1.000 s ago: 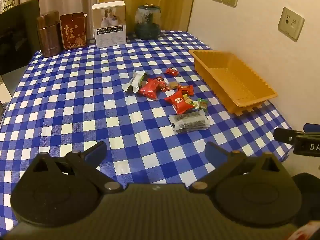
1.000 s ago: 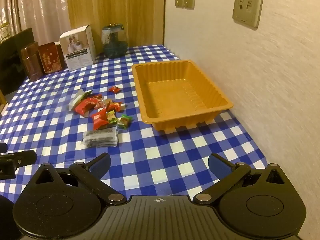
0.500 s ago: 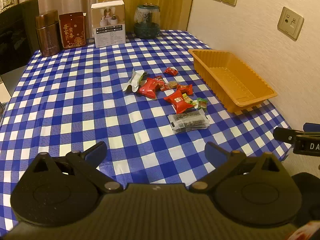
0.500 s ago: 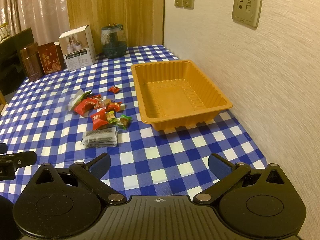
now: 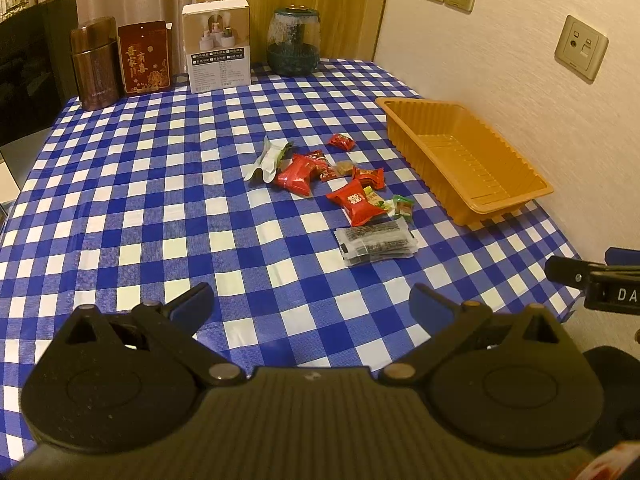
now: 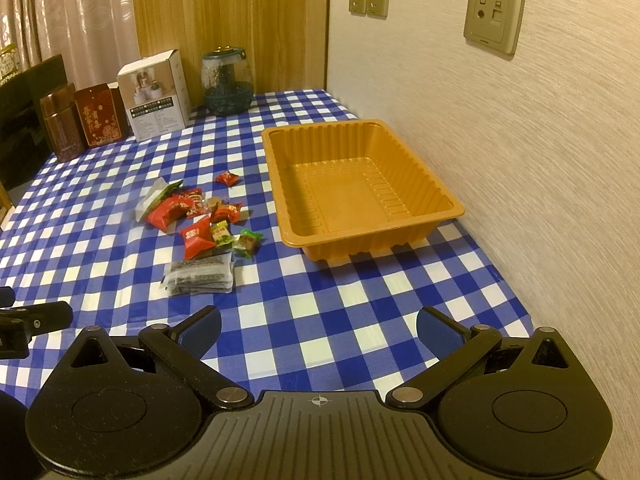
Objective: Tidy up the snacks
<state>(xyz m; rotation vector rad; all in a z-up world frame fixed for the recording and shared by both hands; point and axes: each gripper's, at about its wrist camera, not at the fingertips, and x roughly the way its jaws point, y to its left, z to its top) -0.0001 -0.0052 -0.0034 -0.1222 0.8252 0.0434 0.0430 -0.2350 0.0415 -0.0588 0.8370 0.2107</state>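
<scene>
Left gripper [image 5: 311, 304]: jaws wide, holding nothing, above checked tablecloth [image 5: 160, 200] | Right gripper [image 6: 319, 326]: jaws wide, holding nothing | Snacks [image 5: 340, 188]: loose cluster mid-table, beside orange tray [image 6: 452, 204] | Tray: against wall, no snacks inside

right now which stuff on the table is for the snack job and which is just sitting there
For the job:
loose snack packets
orange tray

Just sitting there:
brown canister
red tin
white box
glass jar
</scene>
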